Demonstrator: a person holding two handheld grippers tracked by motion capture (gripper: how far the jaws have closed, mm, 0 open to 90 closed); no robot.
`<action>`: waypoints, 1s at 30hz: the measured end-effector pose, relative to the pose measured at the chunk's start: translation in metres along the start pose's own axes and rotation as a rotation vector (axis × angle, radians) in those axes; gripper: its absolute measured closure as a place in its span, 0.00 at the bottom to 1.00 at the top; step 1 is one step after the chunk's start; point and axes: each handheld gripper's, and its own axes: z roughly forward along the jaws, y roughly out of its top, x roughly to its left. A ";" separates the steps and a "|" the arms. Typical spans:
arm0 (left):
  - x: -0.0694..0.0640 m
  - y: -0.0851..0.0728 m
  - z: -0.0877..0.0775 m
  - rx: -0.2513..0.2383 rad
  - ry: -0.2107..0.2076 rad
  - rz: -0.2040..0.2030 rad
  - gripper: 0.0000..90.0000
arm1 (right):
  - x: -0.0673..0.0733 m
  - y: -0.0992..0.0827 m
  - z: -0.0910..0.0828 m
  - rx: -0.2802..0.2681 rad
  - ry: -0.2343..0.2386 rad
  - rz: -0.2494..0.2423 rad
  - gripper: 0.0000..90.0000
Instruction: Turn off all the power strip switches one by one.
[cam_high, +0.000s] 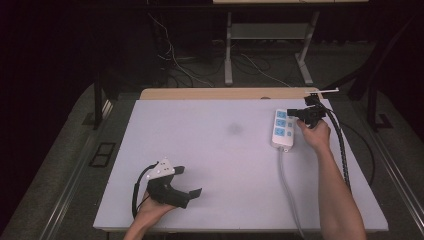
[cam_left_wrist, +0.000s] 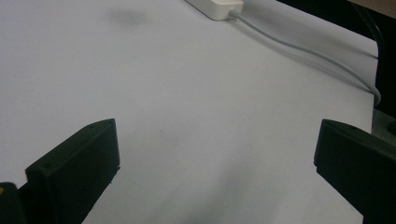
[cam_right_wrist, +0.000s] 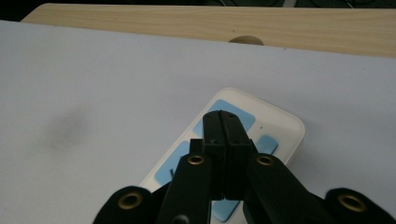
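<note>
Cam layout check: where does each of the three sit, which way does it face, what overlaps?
High view: above the person's side, facing forward and down on the table; both forearms, left gripper and right gripper show.
Left gripper view: low over the table, between open jaws, toward the power strip.
Right gripper view: just above the power strip, along shut jaws.
Shared: power strip and the dark smudge show in all three.

Each hand-held gripper is black. The left hand-held gripper (cam_high: 189, 181) carries a grey three-cornered plate on top and two blunt, rectangular jaws. The right hand-held gripper (cam_right_wrist: 224, 135) has brass-ringed screw holes and trails a ribbed black cable. Both forearms are bare, without sleeves.
</note>
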 end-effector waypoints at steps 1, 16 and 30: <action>-0.001 0.000 0.000 0.000 -0.001 0.000 0.00 | 0.002 -0.001 -0.002 0.004 0.004 -0.007 1.00; -0.004 0.001 0.001 -0.005 -0.008 0.007 0.00 | 0.030 -0.024 -0.043 -0.038 0.111 0.007 0.45; -0.006 0.002 0.001 -0.013 -0.010 0.007 0.00 | 0.061 -0.062 -0.091 -0.074 0.224 -0.080 0.01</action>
